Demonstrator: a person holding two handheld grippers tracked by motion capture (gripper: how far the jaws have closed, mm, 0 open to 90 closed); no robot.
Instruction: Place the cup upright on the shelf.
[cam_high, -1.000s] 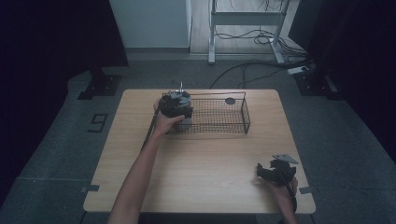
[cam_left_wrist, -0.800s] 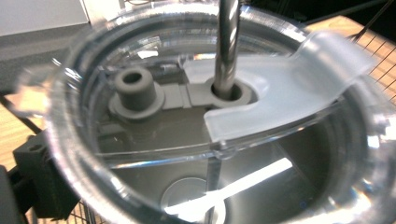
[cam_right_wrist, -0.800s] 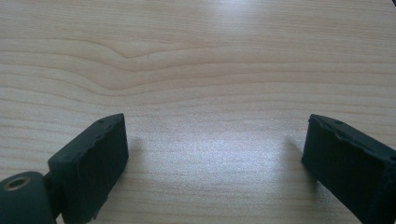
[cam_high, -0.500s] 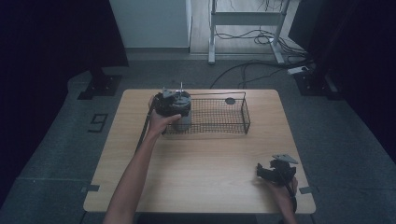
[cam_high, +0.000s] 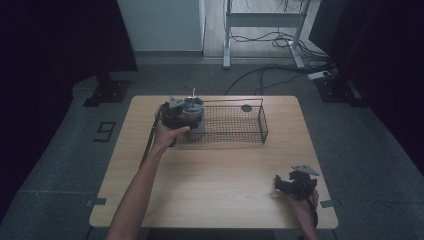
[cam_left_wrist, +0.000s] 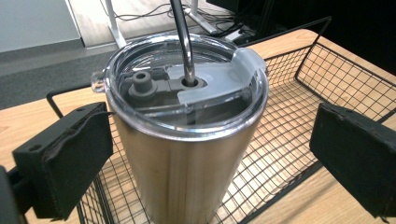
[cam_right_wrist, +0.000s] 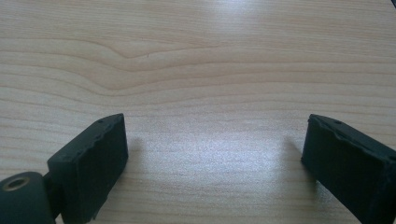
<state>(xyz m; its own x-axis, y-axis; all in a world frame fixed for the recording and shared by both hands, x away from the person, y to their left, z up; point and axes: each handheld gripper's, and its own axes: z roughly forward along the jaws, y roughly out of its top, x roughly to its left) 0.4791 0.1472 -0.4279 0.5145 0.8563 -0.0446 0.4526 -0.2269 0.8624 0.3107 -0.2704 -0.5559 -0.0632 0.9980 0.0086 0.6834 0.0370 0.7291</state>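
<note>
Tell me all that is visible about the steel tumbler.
The tumbler is brushed steel and stands upright at the left end of the wire basket. A clear lid with a grey stopper covers it, and a metal straw rises through the lid. The left gripper is open around it, with gaps on both sides.

The left forearm (cam_high: 142, 185) runs up from the bottom edge, left of centre in the high view, stretched out long with the hand (cam_high: 167, 134) wrapped round the left gripper (cam_high: 181, 111) in the upper middle of the frame. Its jaws stand wide apart. The right gripper (cam_high: 295, 183) sits low at the lower right, held by a hand (cam_high: 305, 204) barely inside the frame, jaws spread wide too.
</note>
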